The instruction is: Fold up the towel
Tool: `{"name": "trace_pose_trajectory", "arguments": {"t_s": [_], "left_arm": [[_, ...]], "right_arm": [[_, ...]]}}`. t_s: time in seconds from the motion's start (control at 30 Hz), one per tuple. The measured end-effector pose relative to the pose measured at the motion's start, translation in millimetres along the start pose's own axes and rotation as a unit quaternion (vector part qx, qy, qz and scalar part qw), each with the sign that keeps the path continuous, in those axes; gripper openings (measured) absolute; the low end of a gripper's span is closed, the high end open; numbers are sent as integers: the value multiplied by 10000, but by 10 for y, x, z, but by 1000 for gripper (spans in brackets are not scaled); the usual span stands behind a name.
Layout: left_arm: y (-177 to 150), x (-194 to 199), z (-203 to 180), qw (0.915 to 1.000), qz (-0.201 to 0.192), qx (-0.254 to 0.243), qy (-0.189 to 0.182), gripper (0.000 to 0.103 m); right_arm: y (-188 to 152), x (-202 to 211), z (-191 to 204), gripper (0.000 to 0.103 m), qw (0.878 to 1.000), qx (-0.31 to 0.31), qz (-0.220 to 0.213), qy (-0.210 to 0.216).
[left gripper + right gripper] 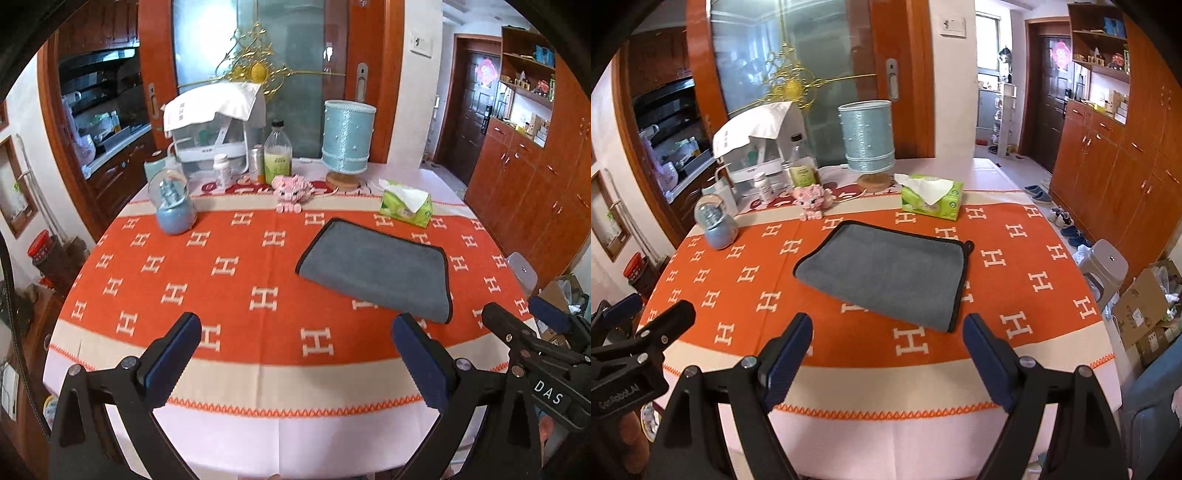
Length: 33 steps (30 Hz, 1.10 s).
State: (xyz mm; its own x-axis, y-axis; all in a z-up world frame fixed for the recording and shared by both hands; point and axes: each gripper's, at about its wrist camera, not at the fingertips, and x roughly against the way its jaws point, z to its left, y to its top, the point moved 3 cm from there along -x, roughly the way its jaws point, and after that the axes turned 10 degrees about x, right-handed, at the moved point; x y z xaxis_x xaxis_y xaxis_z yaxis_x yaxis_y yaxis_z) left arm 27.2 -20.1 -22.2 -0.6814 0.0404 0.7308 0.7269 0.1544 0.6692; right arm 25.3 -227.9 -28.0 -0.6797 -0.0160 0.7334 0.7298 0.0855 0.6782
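Grey towel (886, 275), one only, black-edged, lying flat and already doubled over on the orange cloth (746, 280) with white H marks that covers the worktop (923, 424). Small black loop sticking out at its far right corner. Number of layers hard to make out from either view.

Left hand-held gripper (295, 360) hovering above the near edge of the worktop, blue-padded fingers (173, 360) spread wide, pinching nothing; towel ahead and to its right, apart from it. Right hand-held gripper (886, 354) likewise spread wide and holding nothing, towel just ahead between its fingers' line of sight, not touching. Each gripper seen only in part at the edge of the other's view, bodies cut off by the frame.

Along the far side of the worktop: one glass snow globe (716, 225) on a blue base, one pink toy animal (812, 201), one green pack of tissues (932, 199) with a white sheet poking up, one pale blue lamp (868, 136) on a wooden base, one clear bottle (277, 153) with yellowish liquid, one small white pill bottle (222, 170), one can (256, 164) half hidden behind the bottle. White box-like appliance (218, 140) behind them, partly covered by a white cloth (210, 105); contents blurred.

One grey plastic stool (1106, 267) beside the worktop on the right, several shoes (1062, 221) on the floor beyond, count unclear.
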Motion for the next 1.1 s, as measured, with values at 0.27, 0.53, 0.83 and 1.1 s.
{"name": "trace_pose_trajectory", "arguments": {"t_s": [0.27,0.53,0.83,1.1], "left_arm": [[-165,140,95,9999,29,94,26,102],[-206,213,96,10000,23,76,26,103],[-197,219,62,10000,27,73,10,102],[-169,192,43,10000,31,64,0,103]], "right_arm": [[-135,144,161,84,9998,152,-10,144],[-248,169,260,84,9995,221,94,204],[-229,205,244,84,9998,156,84,108],[-192,218,234,84,9998,173,27,21]]}}
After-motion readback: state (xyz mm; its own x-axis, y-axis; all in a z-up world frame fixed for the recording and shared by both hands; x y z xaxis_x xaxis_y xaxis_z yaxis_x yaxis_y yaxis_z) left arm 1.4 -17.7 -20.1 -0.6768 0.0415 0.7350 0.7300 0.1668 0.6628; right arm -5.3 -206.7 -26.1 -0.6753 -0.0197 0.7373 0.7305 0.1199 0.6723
